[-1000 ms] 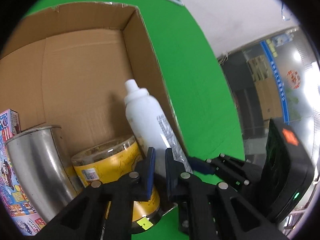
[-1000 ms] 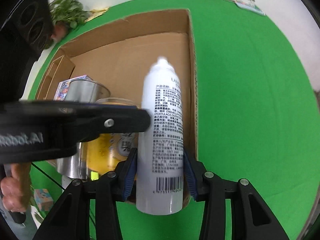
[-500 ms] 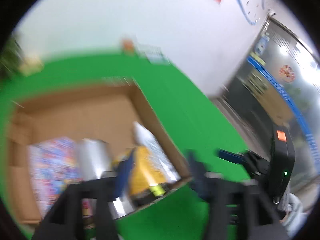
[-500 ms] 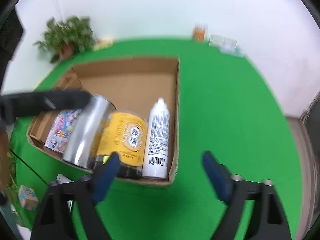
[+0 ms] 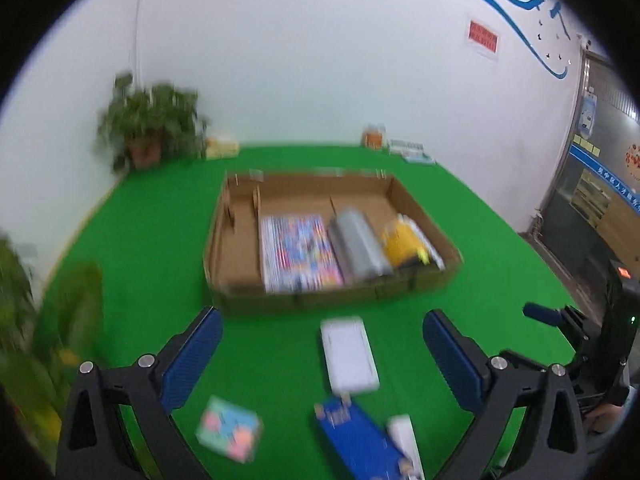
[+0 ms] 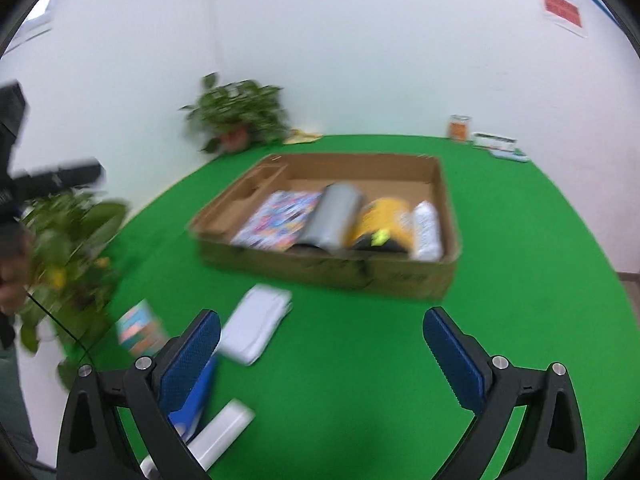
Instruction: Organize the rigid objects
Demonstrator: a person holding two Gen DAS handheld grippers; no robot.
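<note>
A shallow cardboard box [image 5: 332, 300] [image 6: 400, 278] lies on the green table. In it lie a colourful flat box [image 5: 298, 252] [image 6: 280, 218], a silver can [image 5: 360, 246] [image 6: 330, 216], a yellow tub [image 5: 402, 240] [image 6: 384, 218] and a white spray bottle [image 6: 426, 232] at the right wall. My left gripper [image 5: 322, 360] and right gripper [image 6: 320, 354] are both wide open, empty and pulled back well in front of the box. On the table in front lie a white flat pack [image 5: 348, 354] [image 6: 256, 326], a blue box [image 5: 356, 440] [image 6: 192, 406], a white bar [image 6: 220, 432] and a small colourful cube [image 5: 228, 432] [image 6: 140, 328].
Potted plants stand at the back left [image 5: 150, 128] [image 6: 240, 116] and at the near left [image 5: 48, 320] [image 6: 68, 240]. An orange jar [image 5: 374, 136] [image 6: 459, 127] and small packs [image 5: 412, 150] [image 6: 496, 142] sit by the far wall. The other gripper's body [image 5: 600, 340] is at right.
My right gripper let go of the white spray bottle, which now lies in the box. Both grippers opened wide and drew back and up from the box.
</note>
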